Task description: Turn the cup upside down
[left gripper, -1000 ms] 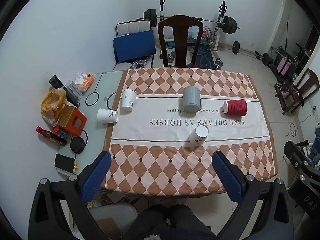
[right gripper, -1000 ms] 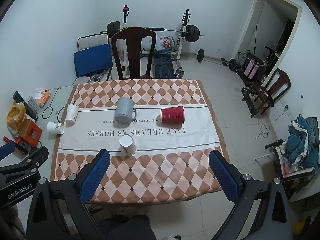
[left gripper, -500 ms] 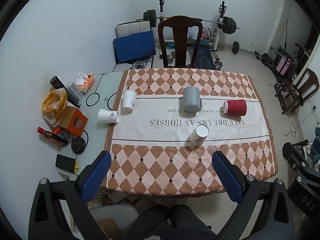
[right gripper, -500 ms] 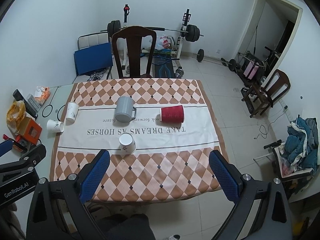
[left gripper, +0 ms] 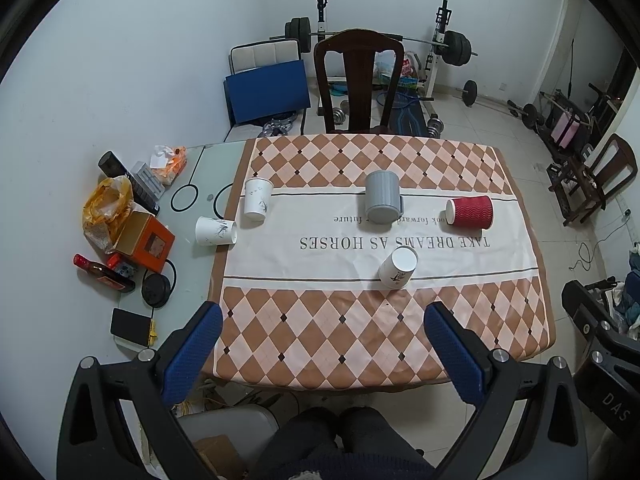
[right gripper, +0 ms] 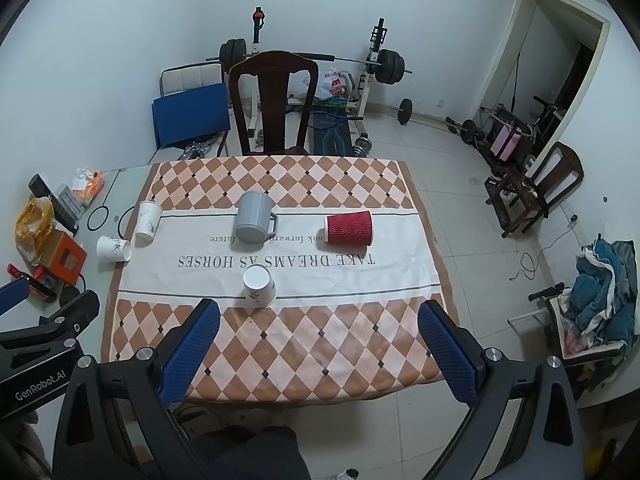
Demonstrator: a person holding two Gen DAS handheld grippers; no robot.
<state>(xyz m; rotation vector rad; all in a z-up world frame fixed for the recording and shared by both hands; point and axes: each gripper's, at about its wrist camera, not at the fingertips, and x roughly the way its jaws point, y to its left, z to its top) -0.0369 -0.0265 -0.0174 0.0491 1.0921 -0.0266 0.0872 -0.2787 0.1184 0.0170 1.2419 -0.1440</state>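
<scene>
Several cups sit on the checkered tablecloth. A red ribbed paper cup lies on its side at the right. A grey mug stands upside down in the middle. A white paper cup stands upside down nearest me. Another white cup stands at the left, and one lies on its side off the cloth. My left gripper and right gripper are both open and empty, high above the near table edge.
Clutter lies on the glass table's left strip: an orange box, a bottle, a yellow bag, a black phone. A dark wooden chair stands behind the table. Gym weights stand further back.
Both grippers have drifted slightly; the view shifted a little. No cup has moved.
</scene>
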